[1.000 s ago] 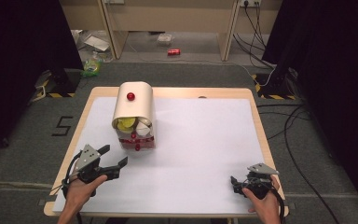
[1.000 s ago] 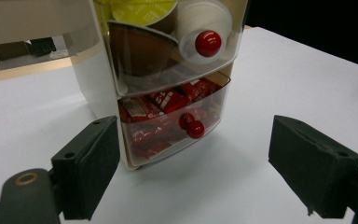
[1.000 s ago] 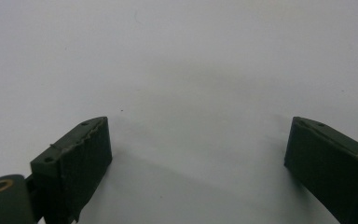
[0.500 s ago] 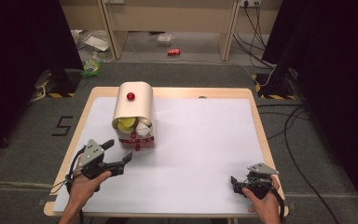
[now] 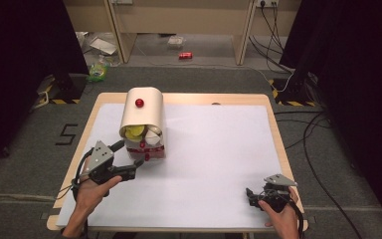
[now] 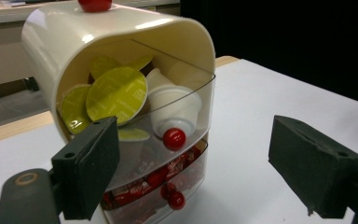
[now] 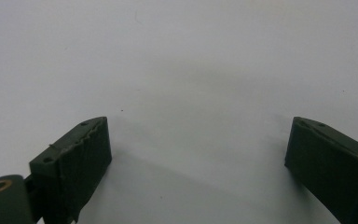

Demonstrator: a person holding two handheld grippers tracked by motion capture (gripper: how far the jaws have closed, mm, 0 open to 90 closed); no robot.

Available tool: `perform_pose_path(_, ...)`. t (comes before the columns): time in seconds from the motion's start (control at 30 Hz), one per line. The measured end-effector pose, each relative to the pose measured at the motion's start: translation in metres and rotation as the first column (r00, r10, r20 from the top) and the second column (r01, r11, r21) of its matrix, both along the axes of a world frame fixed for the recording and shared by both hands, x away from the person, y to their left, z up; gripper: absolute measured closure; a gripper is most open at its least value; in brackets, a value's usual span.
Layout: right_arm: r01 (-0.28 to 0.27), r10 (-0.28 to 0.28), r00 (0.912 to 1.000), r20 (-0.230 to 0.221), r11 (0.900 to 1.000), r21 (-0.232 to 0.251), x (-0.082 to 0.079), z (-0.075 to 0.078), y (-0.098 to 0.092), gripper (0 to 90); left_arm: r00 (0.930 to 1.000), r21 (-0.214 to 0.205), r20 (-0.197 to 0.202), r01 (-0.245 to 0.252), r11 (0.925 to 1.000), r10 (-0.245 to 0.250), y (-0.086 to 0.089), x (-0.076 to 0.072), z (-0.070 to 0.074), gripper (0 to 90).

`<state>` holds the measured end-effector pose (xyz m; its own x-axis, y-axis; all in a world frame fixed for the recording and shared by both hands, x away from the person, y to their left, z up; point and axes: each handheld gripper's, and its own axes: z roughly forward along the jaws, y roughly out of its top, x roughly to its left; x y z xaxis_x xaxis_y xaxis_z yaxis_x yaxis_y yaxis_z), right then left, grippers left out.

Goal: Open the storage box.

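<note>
- White table (image 5: 219, 149) carried our cream capsule dispenser (image 5: 142, 117) at far left.
- Our left hand-held gripper (image 5: 129, 159) gaped wide just before it, empty.
- Our right hand-held gripper (image 5: 251, 195) sat near right, wide open, empty.

High view overlooks table (image 5: 219, 149); claw views sit close, low.

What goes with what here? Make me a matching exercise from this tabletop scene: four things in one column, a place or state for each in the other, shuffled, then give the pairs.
Things:
1. left gripper
2. right gripper
3. yellow-lidded capsules
4. red-wrapped sweets

Places or states:
A. in the lower clear drawer of the cream dispenser
B. open, over bare white table near the front right corner
C. in the upper compartment, behind the clear front
D. open, just in front of the dispenser's drawers

Pairs: 1-D, 2-B, 3-C, 4-A
</note>
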<state>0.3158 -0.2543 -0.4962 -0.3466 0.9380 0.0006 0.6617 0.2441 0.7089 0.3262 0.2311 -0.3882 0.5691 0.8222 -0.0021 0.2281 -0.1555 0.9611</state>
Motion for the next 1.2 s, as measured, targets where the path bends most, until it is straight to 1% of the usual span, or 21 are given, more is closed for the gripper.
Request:
perform_pose_path(0.13, 0.001, -0.001, 1.0000, -0.001, 1.0000, 0.001, 0.000, 0.000, 0.000, 7.3, 1.0000, -0.002, -0.003, -0.003, 1.0000, 0.003, -0.001, 0.007, 0.002, 16.4)
perform_pose_path(0.2, 0.001, -0.001, 1.0000, -0.001, 1.0000, 0.001, 0.000, 0.000, 0.000, 7.3, 1.0000, 0.004, -0.005, -0.003, 1.0000, 0.003, -0.002, 0.010, 0.003, 16.5)
perform_pose_path(0.33, 0.000, 0.000, 1.0000, 0.000, 1.0000, 0.000, 0.000, 0.000, 0.000, 7.2, 1.0000, 0.004, -0.006, -0.003, 1.0000, 0.003, -0.004, 0.013, 0.003, 16.4)
perform_pose_path(0.57, 0.001, -0.001, 1.0000, -0.001, 1.0000, 0.002, 0.000, 0.000, 0.000, 7.2, 1.0000, 0.013, 0.003, -0.002, 0.9999, 0.002, -0.011, 0.023, 0.005, 15.9)
perform_pose_path(0.77, 0.000, 0.000, 1.0000, -0.002, 1.0000, 0.002, 0.000, 0.000, 0.000, 7.1, 0.9999, 0.036, 0.006, -0.009, 0.9993, 0.009, -0.015, 0.031, 0.004, 16.0)
perform_pose_path(0.8, 0.000, 0.000, 1.0000, -0.001, 1.0000, 0.002, 0.000, 0.000, 0.000, 7.1, 0.9998, 0.041, 0.011, -0.014, 0.9991, 0.014, -0.015, 0.032, 0.004, 16.0)
perform_pose_path(0.83, 0.001, -0.001, 1.0000, -0.001, 1.0000, 0.002, 0.000, 0.000, 0.000, 7.1, 0.9999, 0.036, 0.003, -0.011, 0.9993, 0.011, -0.016, 0.033, 0.003, 16.0)
perform_pose_path(0.97, 0.000, 0.000, 1.0000, -0.002, 1.0000, 0.002, 0.000, 0.000, 0.000, 7.1, 0.9999, 0.051, 0.007, -0.012, 0.9986, 0.011, -0.018, 0.036, 0.001, 16.1)
perform_pose_path(1.13, 0.000, 0.000, 1.0000, -0.002, 1.0000, 0.002, 0.000, 0.000, 0.000, 7.0, 0.9999, 0.046, 0.009, -0.014, 0.9988, 0.014, -0.020, 0.039, -0.001, 16.2)
perform_pose_path(1.2, 0.000, 0.000, 1.0000, -0.002, 1.0000, 0.002, 0.000, 0.000, 0.000, 7.0, 0.9998, 0.054, 0.010, -0.018, 0.9984, 0.017, -0.020, 0.040, -0.002, 16.2)
